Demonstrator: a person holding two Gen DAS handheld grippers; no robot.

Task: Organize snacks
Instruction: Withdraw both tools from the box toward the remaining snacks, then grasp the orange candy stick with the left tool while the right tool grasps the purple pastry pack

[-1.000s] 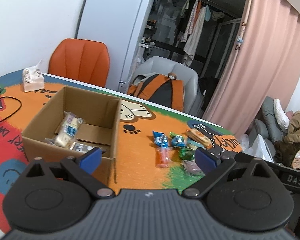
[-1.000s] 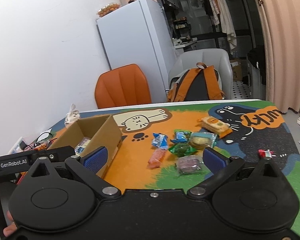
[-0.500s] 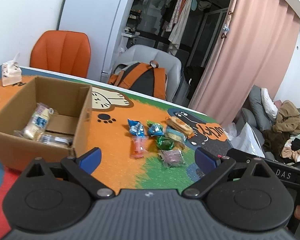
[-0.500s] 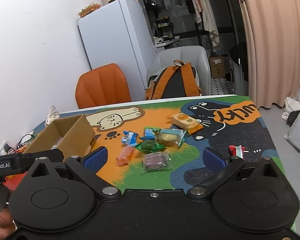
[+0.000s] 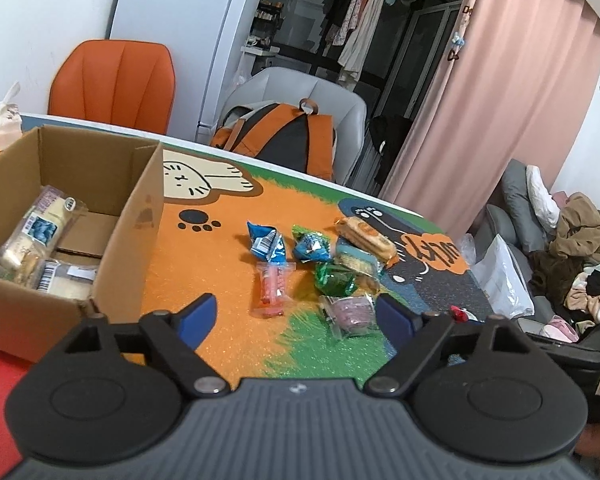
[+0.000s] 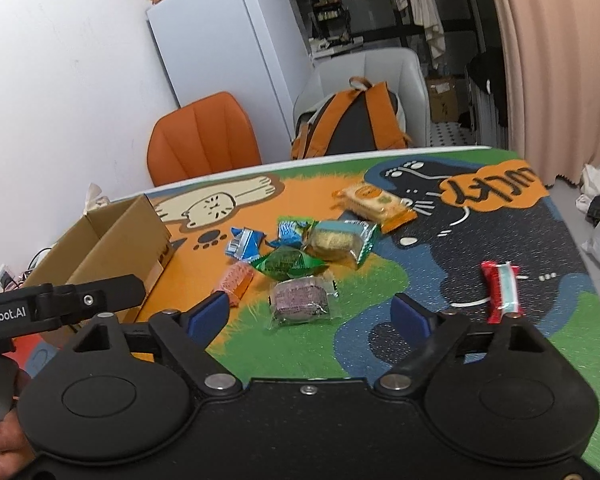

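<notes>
Both grippers lowered nearer, fingers narrowing, purple snack (image 6: 302, 298) just ahead, untouched

A table mat (image 6: 380, 344) printed in orange, green, blue and speckled black carries a cream cartoon cat (image 6: 216, 210) and a black paw print (image 5: 198, 220). A plain brown cardboard box (image 5: 140, 216) sits on it. The snack wrappers are blue (image 5: 266, 244), green (image 6: 286, 262), clear over pink-orange (image 5: 272, 290), clear over purple (image 6: 300, 298), orange (image 6: 374, 202), and red with a pale stripe (image 6: 502, 290).
</notes>
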